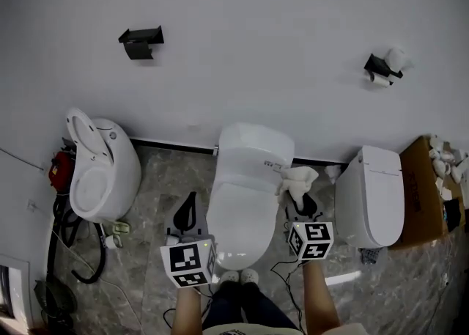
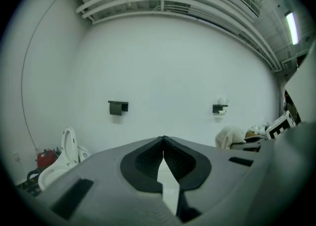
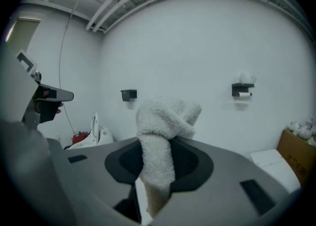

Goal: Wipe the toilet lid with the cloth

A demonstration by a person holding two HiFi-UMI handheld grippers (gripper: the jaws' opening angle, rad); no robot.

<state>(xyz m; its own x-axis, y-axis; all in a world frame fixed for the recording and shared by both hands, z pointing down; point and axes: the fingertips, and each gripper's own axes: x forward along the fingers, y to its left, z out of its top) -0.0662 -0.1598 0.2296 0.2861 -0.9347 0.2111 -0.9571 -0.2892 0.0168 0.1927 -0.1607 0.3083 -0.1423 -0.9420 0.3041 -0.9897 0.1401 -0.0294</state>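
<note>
My left gripper (image 2: 163, 141) and right gripper (image 1: 300, 205) are grey, with black ribbed pads (image 2: 148, 163) inside the jaws. Behind the jaws sit black-and-white marker cubes (image 1: 188, 262), then dark trousers (image 1: 238, 306) and white shoes (image 1: 239, 276).

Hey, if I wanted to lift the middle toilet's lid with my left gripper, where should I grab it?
Probably the front rim of the lid, the rounded end nearest you. It lies shut and flat, and its hinge looks to be at the far end. The left gripper is shut and empty, so open it first. Then come in low from the front-left, one jaw above the rim and one below.
</note>
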